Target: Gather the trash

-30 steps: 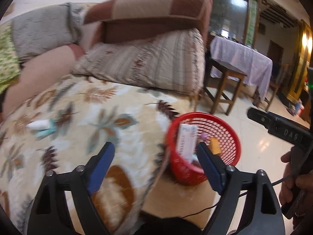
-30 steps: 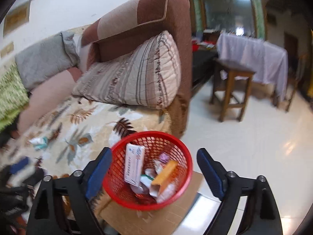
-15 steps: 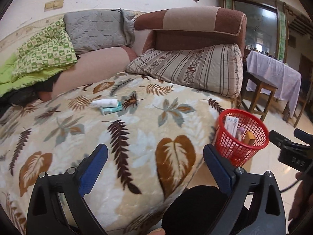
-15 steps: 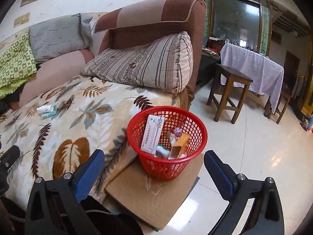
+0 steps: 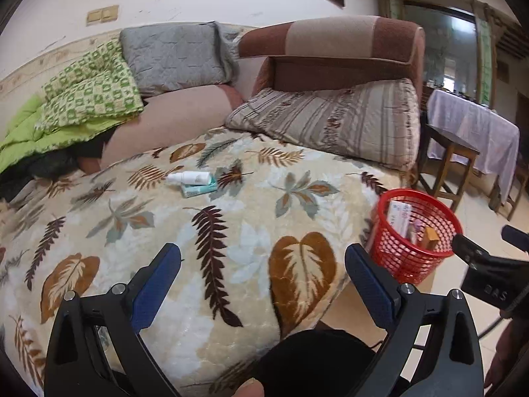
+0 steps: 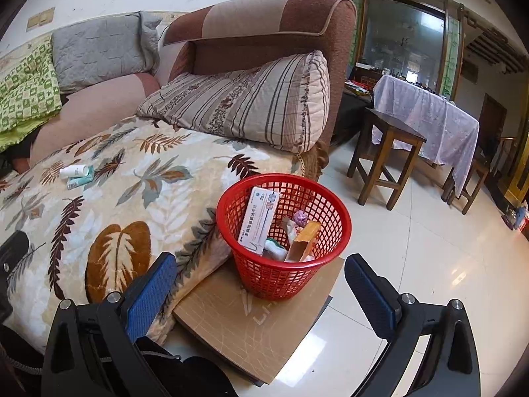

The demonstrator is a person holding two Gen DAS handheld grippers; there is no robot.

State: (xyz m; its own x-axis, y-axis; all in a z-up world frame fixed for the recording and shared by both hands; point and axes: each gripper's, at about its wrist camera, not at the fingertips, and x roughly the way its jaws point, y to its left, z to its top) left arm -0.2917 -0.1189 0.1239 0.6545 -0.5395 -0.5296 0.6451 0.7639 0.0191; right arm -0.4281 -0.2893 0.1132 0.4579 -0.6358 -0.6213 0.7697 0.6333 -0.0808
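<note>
In the left wrist view the left gripper (image 5: pixel 263 274) hangs low over the leaf-patterned blanket (image 5: pixel 251 248), its two blue-padded fingers spread wide apart with nothing between them. The trash left on the sofa lies well ahead of it, above the middle of the frame and a little left: a white spray bottle (image 5: pixel 190 177) resting against a teal packet (image 5: pixel 200 189). The bottle lies flat with its long axis nearly side to side in the frame, nozzle end toward the left; the packet runs alongside it, just below, tilted slightly up to the right. Whether the bottle sits partly on top of the packet or only touches its edge is hard to tell at this size.

The red mesh basket (image 5: pixel 439 218) stands at the right edge of the blanket, near the gripper's right finger, on a brown board (image 6: pixel 264 317) on the floor. In the right wrist view the right gripper (image 6: pixel 259 276) is also held wide open and empty, with the basket straight ahead between its fingers, in the centre of the frame. Inside the basket a white box (image 6: pixel 259 220) leans upright against the left wall and an orange box (image 6: pixel 305 240) leans to its right. A striped cushion (image 6: pixel 251 99) rests against the sofa arm in the upper middle.
</note>
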